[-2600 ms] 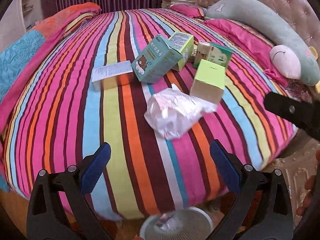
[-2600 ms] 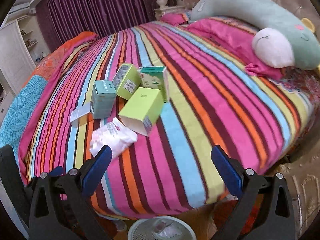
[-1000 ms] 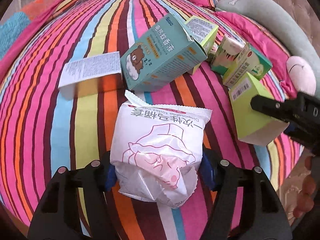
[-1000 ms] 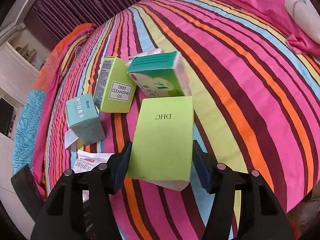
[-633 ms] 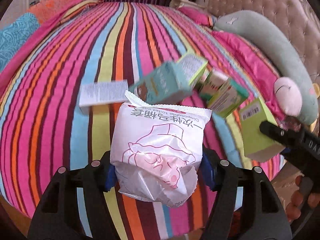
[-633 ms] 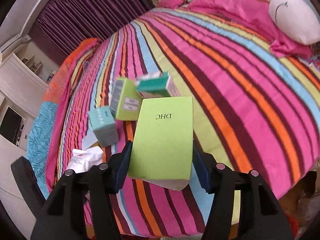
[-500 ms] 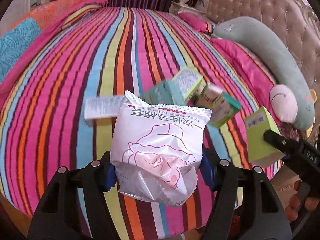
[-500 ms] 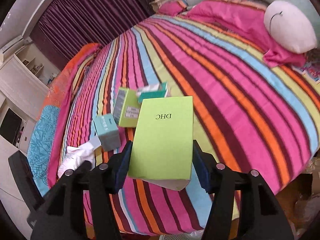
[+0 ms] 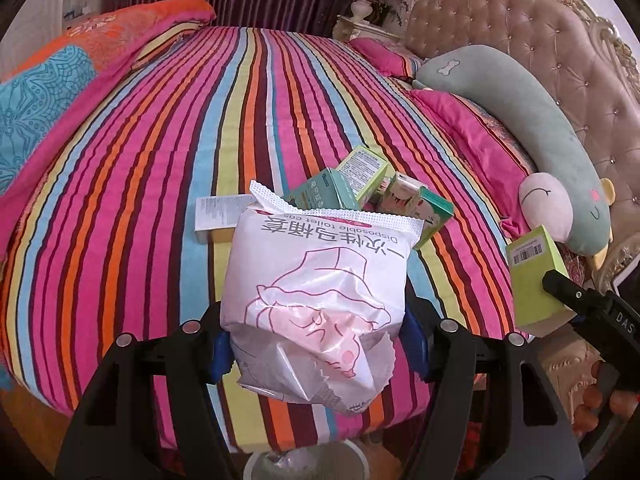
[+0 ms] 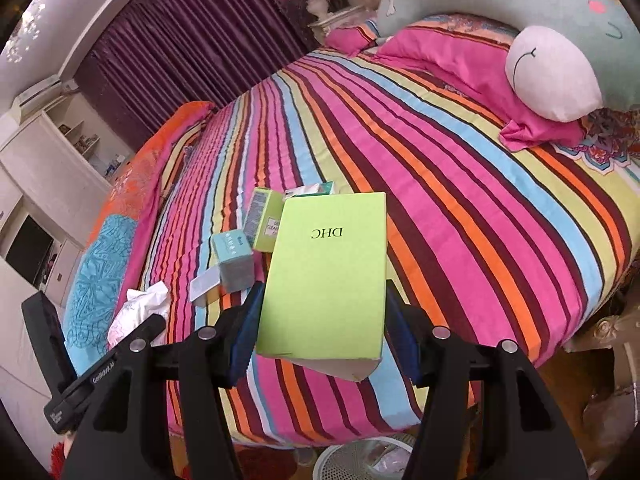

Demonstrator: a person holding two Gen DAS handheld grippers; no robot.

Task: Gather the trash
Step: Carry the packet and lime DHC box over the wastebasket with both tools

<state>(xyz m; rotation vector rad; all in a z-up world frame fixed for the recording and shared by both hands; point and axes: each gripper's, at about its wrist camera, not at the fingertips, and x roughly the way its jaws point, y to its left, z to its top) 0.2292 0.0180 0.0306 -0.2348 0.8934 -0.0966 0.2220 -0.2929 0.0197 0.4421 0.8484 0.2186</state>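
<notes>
Trash is in both grippers. The left gripper (image 9: pixel 316 344) has its jaws pressed against the 2 sides of a white plastic packet (image 9: pixel 316 292) printed with a pink drawing, which fills the lower middle of the left wrist view and is held above the near edge of the striped bed (image 9: pixel 160 160). The right gripper (image 10: pixel 320 340) clamps a lime green box (image 10: pixel 326 276) marked DHC between its blue pads (image 10: pixel 242 340), the box standing upright in the lower middle of the right wrist view with its bottom flap hanging open. In the left wrist view the same green box shows at the right edge of the frame, barcode side up.

More trash lies on the bed in a loose cluster at the middle of both frames: a teal box (image 10: pixel 234 260), a light green box (image 10: pixel 264 220) with printed text leaning just behind it, a white and green carton (image 9: pixel 416 206) beside those, and a flat white box (image 9: pixel 220 218) at the left of the group. All rest on the striped cover.

A white bin (image 10: pixel 360 460) sits on the floor at the bottom edge of each frame, below the grippers. A long grey-green plush pillow (image 9: pixel 540 140) lies along the tufted headboard (image 9: pixel 560 40) at the upper right of the left wrist view.
</notes>
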